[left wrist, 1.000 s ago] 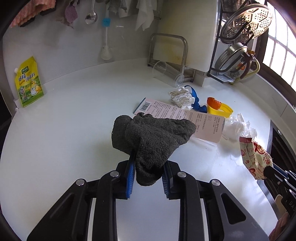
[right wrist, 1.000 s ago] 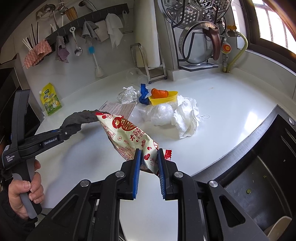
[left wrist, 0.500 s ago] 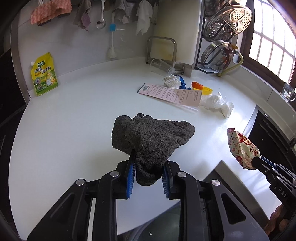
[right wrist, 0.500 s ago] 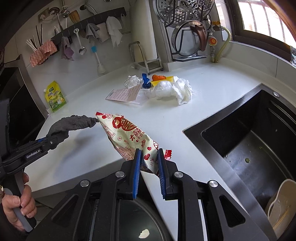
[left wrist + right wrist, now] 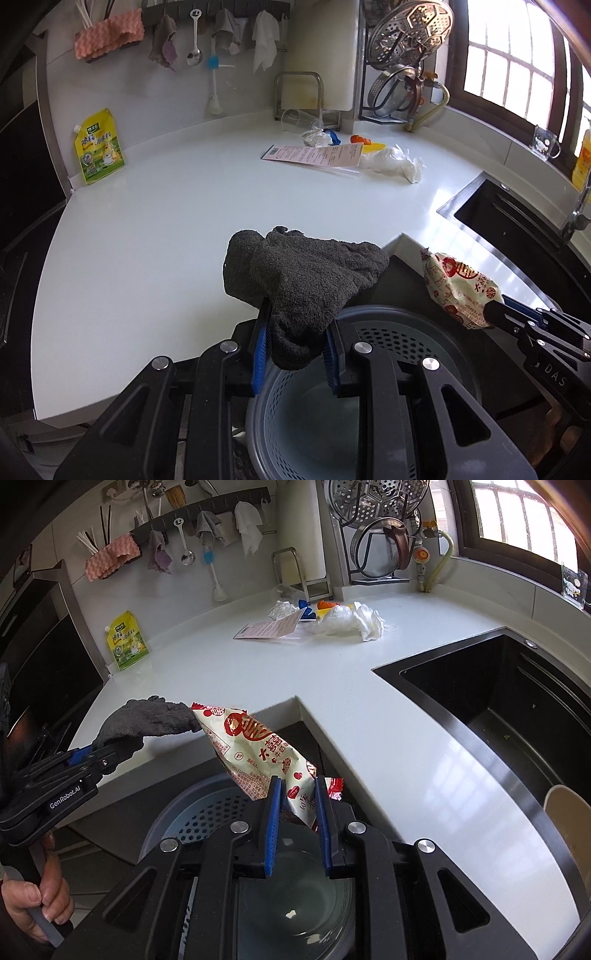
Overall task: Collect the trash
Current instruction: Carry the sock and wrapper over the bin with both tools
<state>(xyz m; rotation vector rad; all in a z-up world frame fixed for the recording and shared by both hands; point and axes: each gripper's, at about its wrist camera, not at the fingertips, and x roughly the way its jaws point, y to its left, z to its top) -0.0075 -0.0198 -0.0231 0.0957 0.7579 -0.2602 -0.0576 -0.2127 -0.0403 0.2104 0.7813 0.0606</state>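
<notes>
Left gripper [image 5: 295, 345] clamped on dark grey cloth [image 5: 306, 273], right gripper [image 5: 295, 819] pinching red-and-white snack wrapper [image 5: 258, 753], both held above perforated grey bin [image 5: 399, 332] beside white counter [image 5: 166, 221]

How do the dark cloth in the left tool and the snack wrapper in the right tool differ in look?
The dark cloth is plain charcoal and fuzzy; the snack wrapper is glossy, cream with red print. The cloth droops limply over its tool; the wrapper stands out stiff and crinkled. Both are pinched between blue pads above the perforated bin below the counter edge.
</notes>
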